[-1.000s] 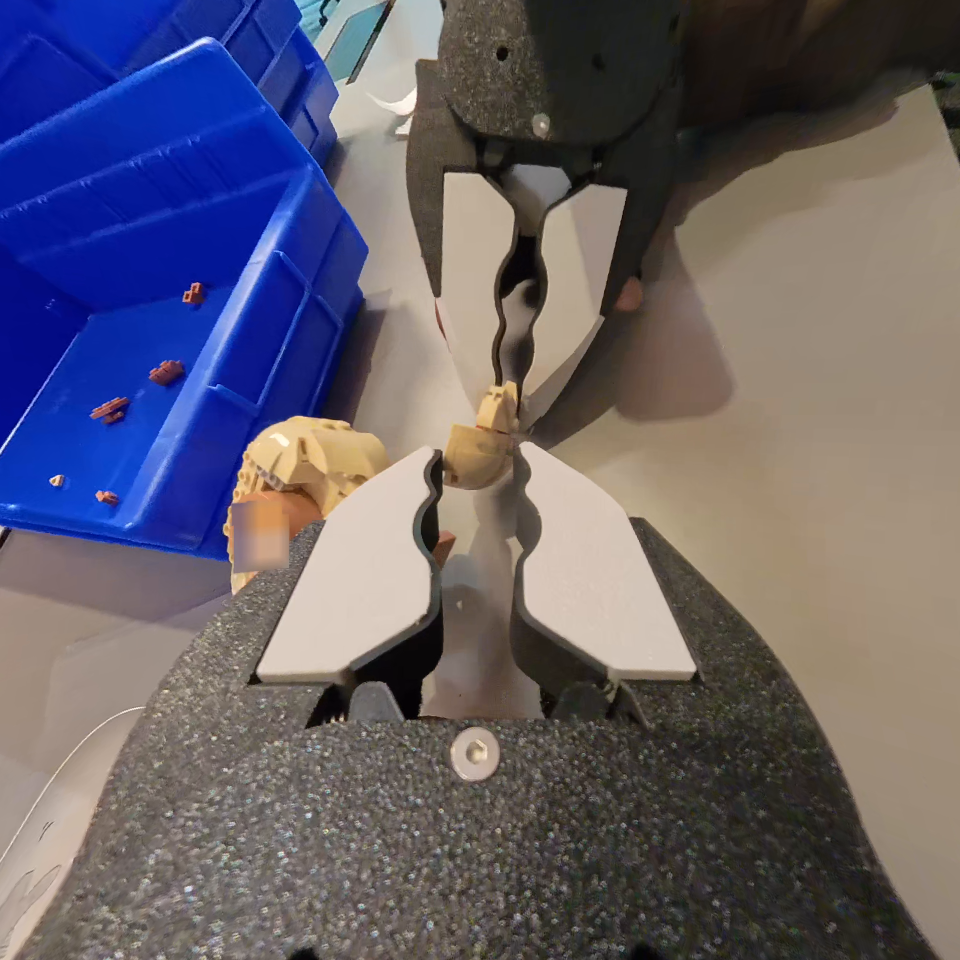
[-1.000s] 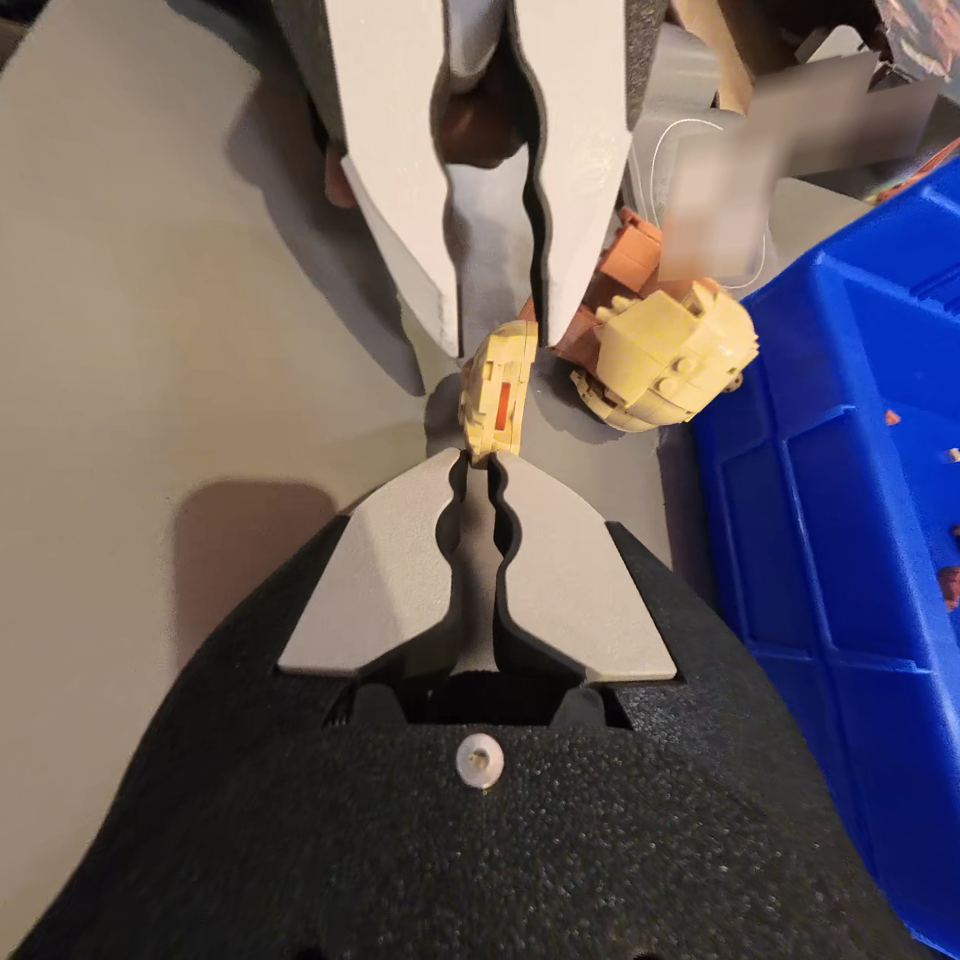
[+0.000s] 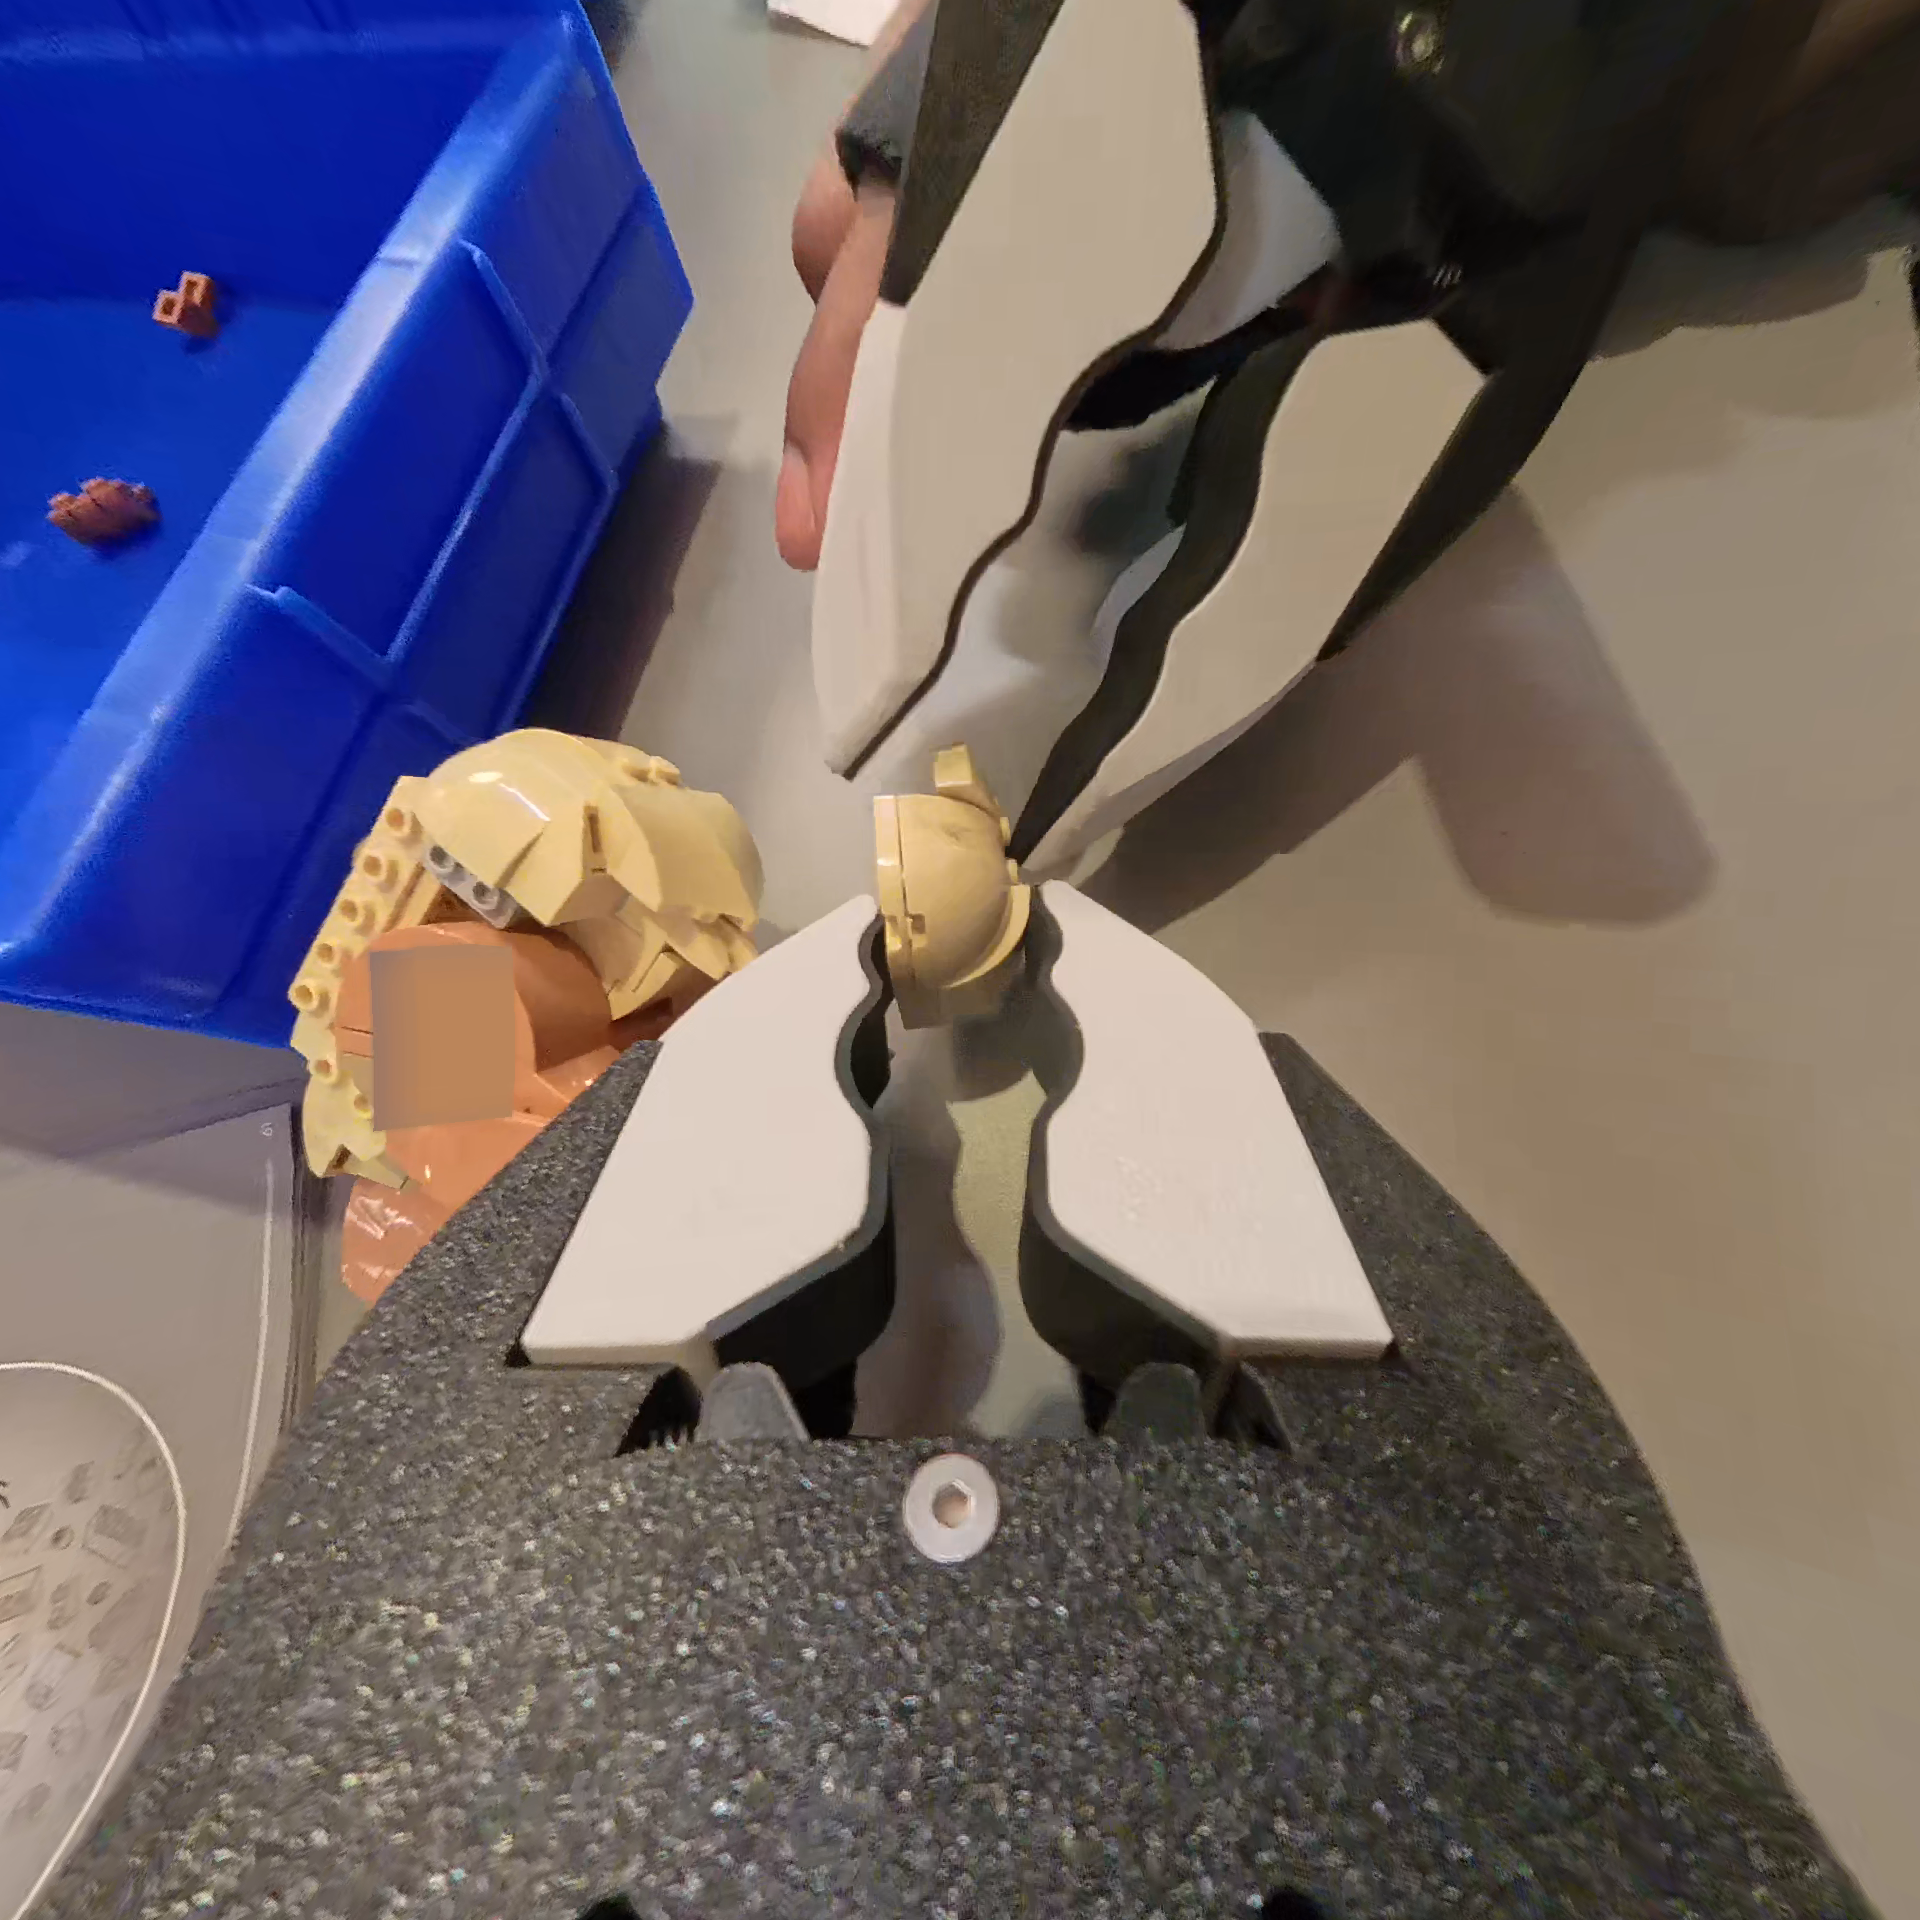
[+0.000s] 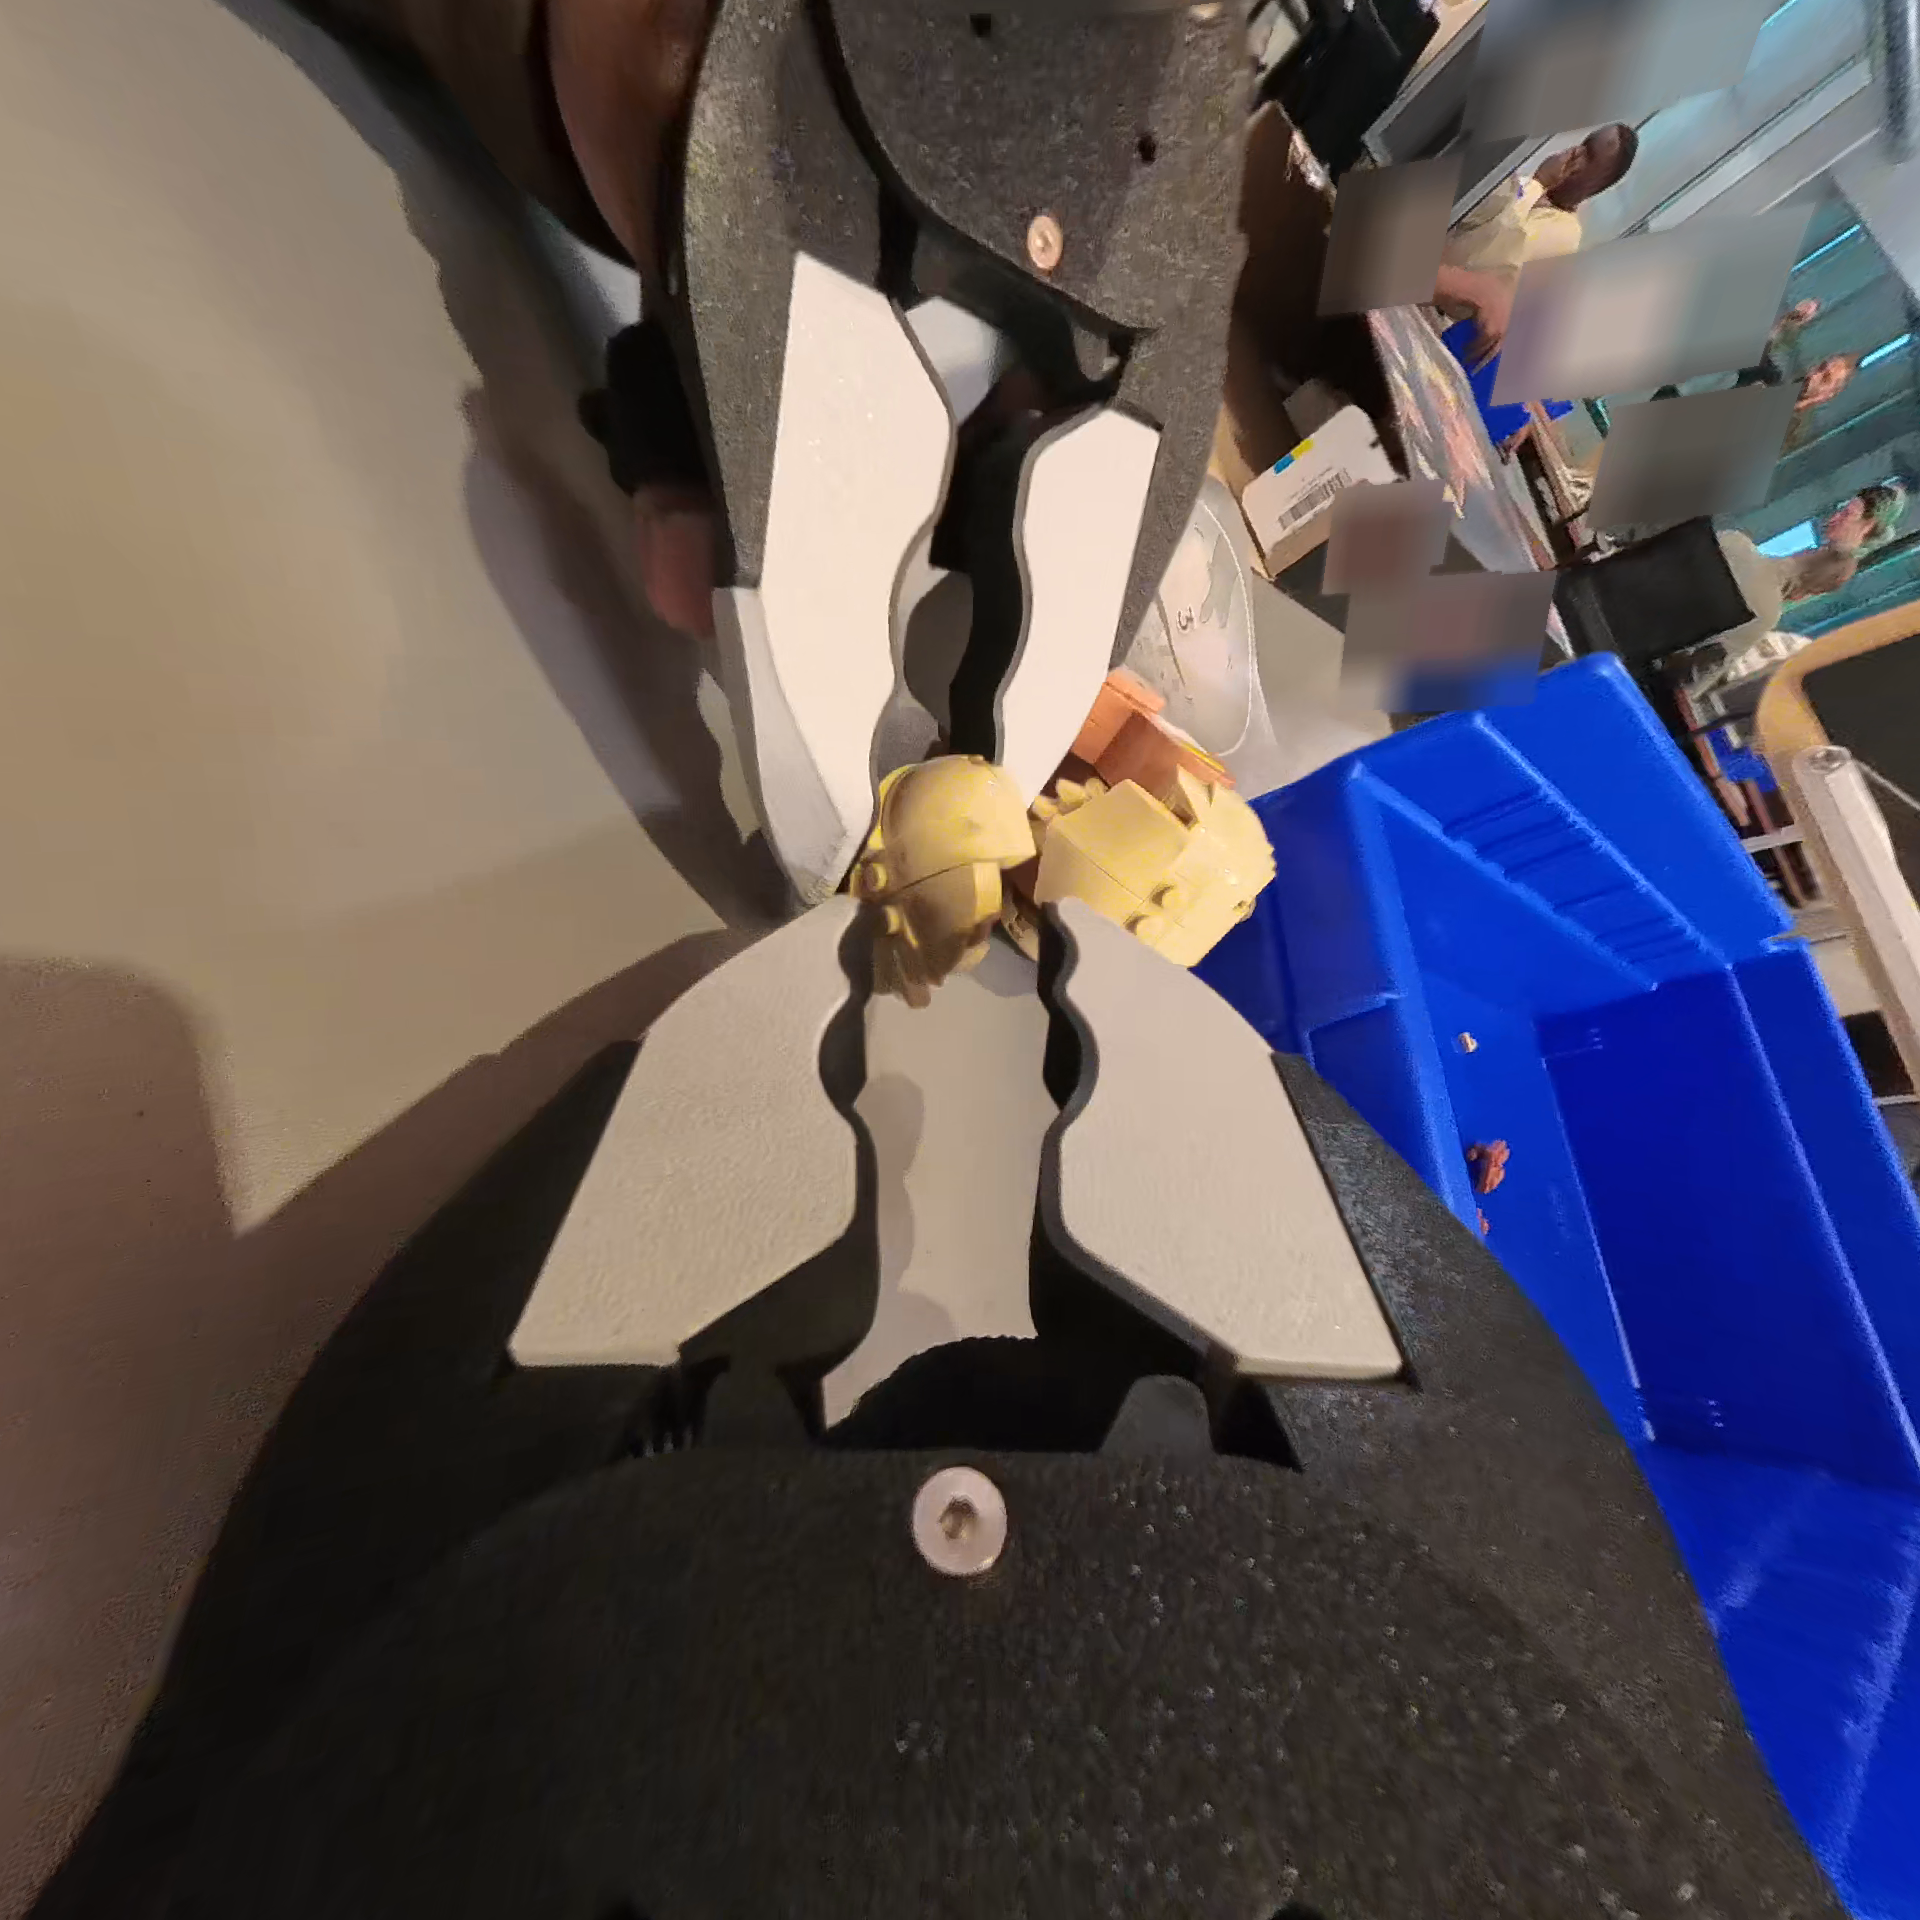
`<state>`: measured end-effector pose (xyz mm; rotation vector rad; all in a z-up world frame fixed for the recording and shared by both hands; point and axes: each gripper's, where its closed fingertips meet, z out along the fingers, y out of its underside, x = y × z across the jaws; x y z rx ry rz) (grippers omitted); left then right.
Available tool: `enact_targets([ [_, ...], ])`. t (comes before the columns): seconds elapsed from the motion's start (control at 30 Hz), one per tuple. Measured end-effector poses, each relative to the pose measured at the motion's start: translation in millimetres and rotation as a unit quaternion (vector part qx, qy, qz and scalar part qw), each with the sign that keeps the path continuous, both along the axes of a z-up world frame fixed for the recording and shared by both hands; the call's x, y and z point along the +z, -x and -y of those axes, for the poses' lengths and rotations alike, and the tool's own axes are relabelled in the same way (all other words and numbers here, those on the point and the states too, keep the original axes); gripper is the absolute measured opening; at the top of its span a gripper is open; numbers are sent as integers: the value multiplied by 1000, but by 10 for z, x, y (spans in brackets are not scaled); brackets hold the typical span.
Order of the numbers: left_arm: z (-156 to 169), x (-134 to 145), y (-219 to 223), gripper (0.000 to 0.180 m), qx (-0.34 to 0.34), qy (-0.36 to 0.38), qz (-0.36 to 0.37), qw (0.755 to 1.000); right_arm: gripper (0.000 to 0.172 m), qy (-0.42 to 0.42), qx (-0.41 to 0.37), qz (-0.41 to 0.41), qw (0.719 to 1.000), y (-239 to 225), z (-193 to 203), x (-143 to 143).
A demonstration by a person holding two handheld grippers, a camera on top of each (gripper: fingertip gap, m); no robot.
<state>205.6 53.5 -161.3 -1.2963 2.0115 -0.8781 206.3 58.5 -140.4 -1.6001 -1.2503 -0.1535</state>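
Note:
My left gripper [image 3: 956, 906] is shut on a small tan domed brick piece [image 3: 940, 914] and holds it just above the grey table [image 3: 1558, 1143]. My right gripper [image 4: 948, 916] is open. Its left fingertip [image 4: 831, 935] is beside the same tan piece [image 4: 951, 831] and its right fingertip stands clear of it. In the left wrist view the right gripper [image 3: 932, 800] comes in from the top with its jaws spread around the far end of the piece. In the right wrist view the left gripper [image 4: 925, 821] clamps the piece from above.
A brick-built figure with tan hair and an orange-brown body [image 3: 582, 831] lies left of the grippers against a blue bin [image 3: 416, 416] that holds a few small brown bricks [image 3: 104, 509]. A printed sheet [image 3: 62, 1558] lies at the lower left. A hand's finger [image 3: 831, 343] shows behind the right gripper. Left and right tips are no more than a few centimetres apart.
My right gripper was pinched on the far end of the tan piece and has opened and let go. My left gripper still holds the piece, which has turned in the view.

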Motion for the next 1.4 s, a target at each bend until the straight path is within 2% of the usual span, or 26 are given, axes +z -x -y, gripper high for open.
enact_targets([
  [0.13,-10,-74,7,23,4,-36,-18,999,22,-8,1,53,999,32,3,-102],
  [0.2,-15,-102,10,23,11,-24,-27,999,21,-11,-3,67,998,27,-7,-129],
  [0.4,-42,-101,5,22,31,36,-35,998,19,-26,-10,77,997,-1,-40,-156],
  [0.6,-68,-77,15,20,35,49,-28,998,12,-37,-3,89,995,-36,-30,-174],
  [0.93,-101,-70,25,22,29,14,-16,999,8,-88,3,89,992,-179,-33,-22],
  [1.07,-79,44,14,29,13,-3,16,1000,9,-76,5,33,997,-181,-28,46],
  [1.2,-18,170,12,30,-14,-19,53,998,8,-40,12,-68,997,-176,-10,149],
  [1.3,9,284,7,30,-25,-35,85,995,8,-8,17,-160,987,-157,-2,269],
  [1.4,-16,448,-11,32,-24,-65,138,988,8,35,26,-258,965,-120,8,397],
])
